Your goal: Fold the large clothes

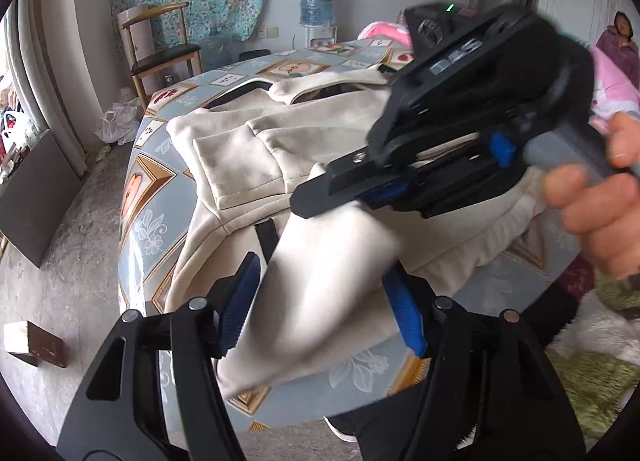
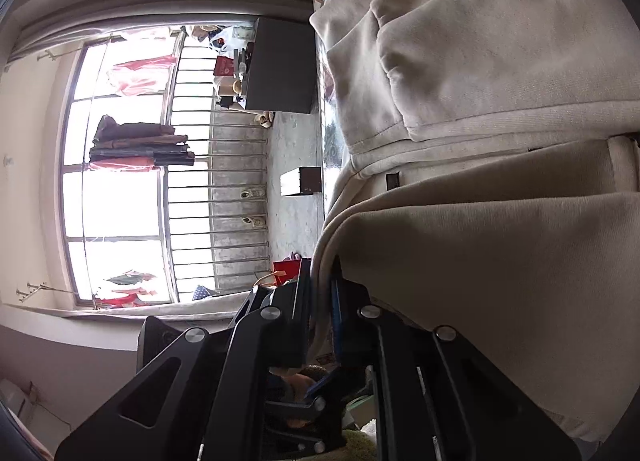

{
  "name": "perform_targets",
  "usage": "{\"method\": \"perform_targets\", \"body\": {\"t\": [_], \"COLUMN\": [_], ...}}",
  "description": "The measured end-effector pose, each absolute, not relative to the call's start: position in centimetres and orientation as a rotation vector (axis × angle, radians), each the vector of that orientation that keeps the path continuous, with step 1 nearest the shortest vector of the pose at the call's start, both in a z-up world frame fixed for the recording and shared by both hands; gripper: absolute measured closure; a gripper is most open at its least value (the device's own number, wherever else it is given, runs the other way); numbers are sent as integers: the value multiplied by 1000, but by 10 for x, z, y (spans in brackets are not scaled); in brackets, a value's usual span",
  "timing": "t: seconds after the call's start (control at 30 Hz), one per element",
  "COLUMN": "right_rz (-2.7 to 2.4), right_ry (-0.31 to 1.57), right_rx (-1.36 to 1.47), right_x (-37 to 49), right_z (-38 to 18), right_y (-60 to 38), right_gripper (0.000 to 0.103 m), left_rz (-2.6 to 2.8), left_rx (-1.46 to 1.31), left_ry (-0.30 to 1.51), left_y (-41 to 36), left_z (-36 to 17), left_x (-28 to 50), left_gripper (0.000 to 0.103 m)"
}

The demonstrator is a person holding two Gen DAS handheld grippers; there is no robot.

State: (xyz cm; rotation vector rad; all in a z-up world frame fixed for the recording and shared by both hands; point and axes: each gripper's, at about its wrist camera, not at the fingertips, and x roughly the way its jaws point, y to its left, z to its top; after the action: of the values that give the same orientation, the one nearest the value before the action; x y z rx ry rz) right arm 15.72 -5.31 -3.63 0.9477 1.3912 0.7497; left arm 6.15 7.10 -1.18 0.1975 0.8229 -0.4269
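One cream jacket (image 1: 256, 149) sprawls over most of the patterned table (image 1: 160, 217), its far side hidden behind the right gripper (image 1: 316, 197), which is clamped tight on the cuff of a lifted sleeve (image 1: 320, 281). The left gripper (image 1: 320, 309) stands half open around that sleeve; whether its pads press the cloth is hard to tell.

Black linkage-framed left hand-held gripper (image 1: 320, 303), blue ribbed pads (image 1: 240, 301), silver rivets, grey handle (image 1: 568, 151).
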Motion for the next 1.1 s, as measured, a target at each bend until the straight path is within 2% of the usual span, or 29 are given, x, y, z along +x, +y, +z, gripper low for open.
{"method": "perform_targets", "body": {"t": [0.03,0.1,0.27,0.33,0.4,0.47,0.73,1.1], "right_rz": [751,757,759,709,600,439,-44,4], "right_ry": [1388,1385,1330,1278,1211,1132,1055,1079], "right_rx": [939,917,925,895,819,721,466,336], "right_x": [156,152,143,138,131,121,81,112], "right_z": [-33,-32,-23,-14,-5,9,18,-5], "right_y": [-53,-57,-85,-113,-148,-191,-316,-329], "right_gripper": [94,94,90,81,57,50,49,49], "left_rz": [-418,-408,-413,-397,-387,-381,-343,-286], "left_rx": [207,197,120,98,66,33,-43,-19], "left_ry": [824,825,829,854,877,891,952,994], "left_y": [69,70,78,81,84,86,89,81], "left_z": [-14,-17,-14,-18,-21,-23,-32,-36], "left_x": [65,73,80,84,85,86,97,102], "left_gripper": [57,79,94,95,95,95,95,95]}}
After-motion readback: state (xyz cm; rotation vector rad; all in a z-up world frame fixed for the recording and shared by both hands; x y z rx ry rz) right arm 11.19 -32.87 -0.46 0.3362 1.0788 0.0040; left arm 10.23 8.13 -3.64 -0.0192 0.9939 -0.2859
